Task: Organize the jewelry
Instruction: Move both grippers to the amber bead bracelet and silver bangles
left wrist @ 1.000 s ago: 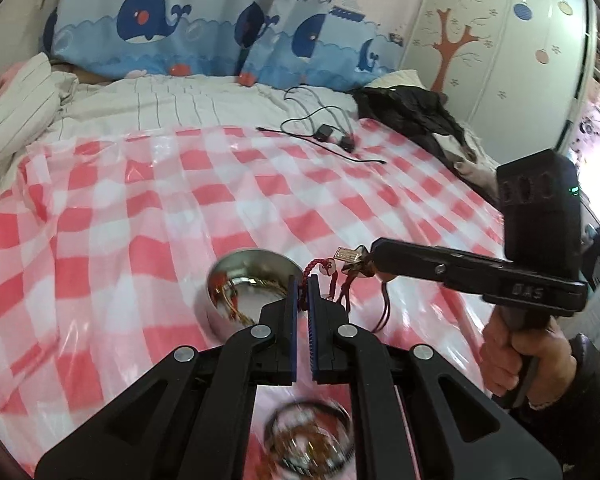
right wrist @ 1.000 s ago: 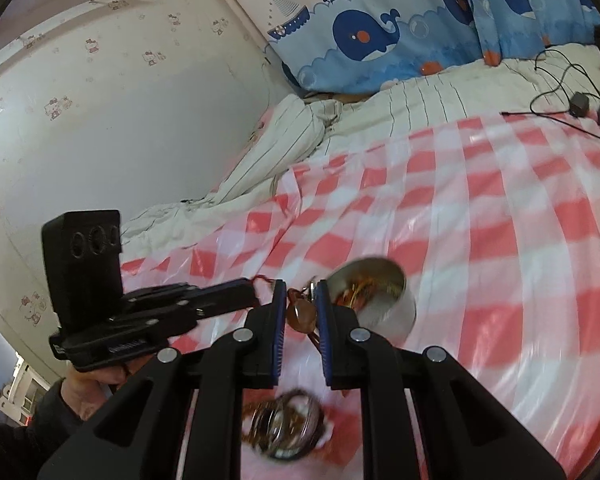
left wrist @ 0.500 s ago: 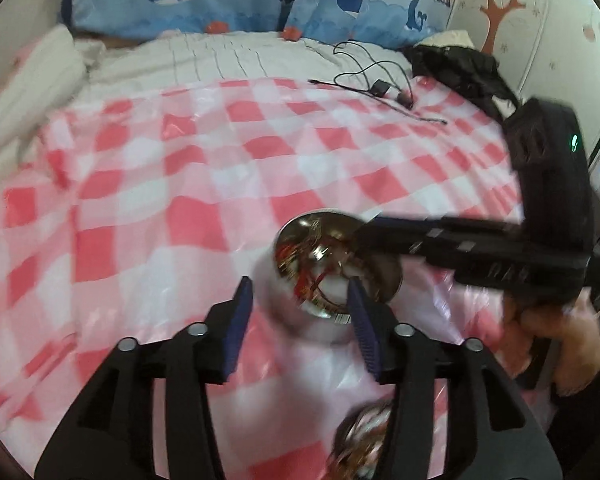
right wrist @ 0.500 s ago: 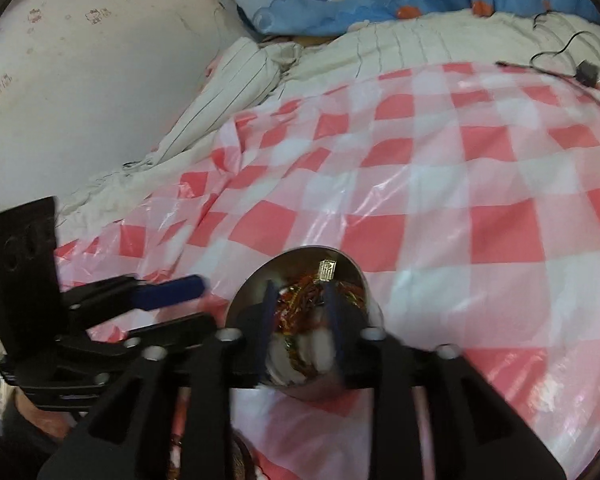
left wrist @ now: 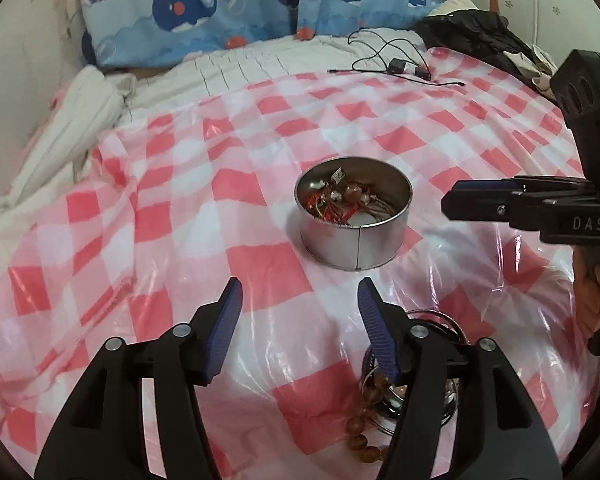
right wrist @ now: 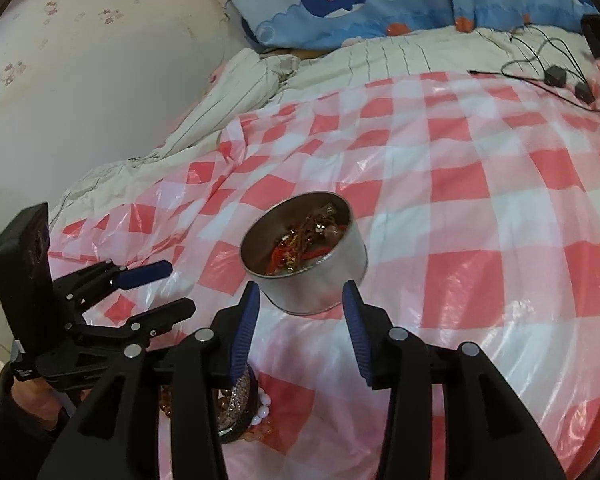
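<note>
1. The left tool (left wrist: 300, 308) has its blue-padded jaws spread and opening wider, with nothing between them but the pink-and-white checked plastic sheet (left wrist: 172, 216) covering the bed.
2. The right tool (right wrist: 300, 304) is likewise spread and opening, its jaws empty; the tin stands just past their tips.
3. Nearest the cameras, partly hidden under the tool arms, lies a heap of loose jewelry: a strand of brown wooden beads (left wrist: 362, 436) and metal bangles (left wrist: 440, 320) (white and orange beads (right wrist: 262, 414) show in the right view).
4. Farther out, upright on the sheet, stands a round, lidless silver metal tin (left wrist: 354, 236) holding a tangle of red cord, brown beads and gold-coloured pieces (left wrist: 340, 198).
5. The person's hand (left wrist: 592, 296) grips the right tool's handle at the right edge of the left view.
6. Beyond the sheet lie a black cable with small adapters (left wrist: 396, 66) and a dark garment (left wrist: 472, 36).
7. Farthest off is a striped white quilt (right wrist: 300, 64) and blue whale-print fabric (left wrist: 228, 4).
</note>
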Motion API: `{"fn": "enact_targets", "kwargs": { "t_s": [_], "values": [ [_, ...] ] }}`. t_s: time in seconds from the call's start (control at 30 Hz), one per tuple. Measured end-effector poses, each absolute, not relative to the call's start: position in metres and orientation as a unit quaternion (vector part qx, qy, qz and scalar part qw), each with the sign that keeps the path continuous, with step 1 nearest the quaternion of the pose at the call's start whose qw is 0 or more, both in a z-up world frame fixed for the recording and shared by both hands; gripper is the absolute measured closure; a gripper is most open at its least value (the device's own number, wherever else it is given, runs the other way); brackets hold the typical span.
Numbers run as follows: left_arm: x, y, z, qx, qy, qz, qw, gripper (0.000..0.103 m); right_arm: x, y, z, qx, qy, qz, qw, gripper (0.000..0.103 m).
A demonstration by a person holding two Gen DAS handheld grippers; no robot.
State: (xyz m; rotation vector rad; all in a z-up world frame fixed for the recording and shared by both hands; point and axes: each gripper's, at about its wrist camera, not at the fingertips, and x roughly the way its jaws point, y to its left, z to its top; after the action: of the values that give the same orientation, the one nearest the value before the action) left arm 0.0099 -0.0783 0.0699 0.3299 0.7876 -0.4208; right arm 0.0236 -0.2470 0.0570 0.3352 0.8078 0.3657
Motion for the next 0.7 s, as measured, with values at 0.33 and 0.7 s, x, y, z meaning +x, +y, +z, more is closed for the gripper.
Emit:
{"fn": "enact_targets", "kwargs": {
  "t_s": [0.33,0.7],
  "values": [
    [0.001,-0.084,0.075,0.207,0.354,-0.187,0.893,0.041,0.023,-0.234,0.054,0.14,0.398,0.189,0.887,0.055],
    [0.002,-0.08,0.074,0.206,0.369,-0.219,0.88,0.038,0.021,-0.227,0.053,0.124,0.404,0.194,0.885,0.052]
  ]
}}
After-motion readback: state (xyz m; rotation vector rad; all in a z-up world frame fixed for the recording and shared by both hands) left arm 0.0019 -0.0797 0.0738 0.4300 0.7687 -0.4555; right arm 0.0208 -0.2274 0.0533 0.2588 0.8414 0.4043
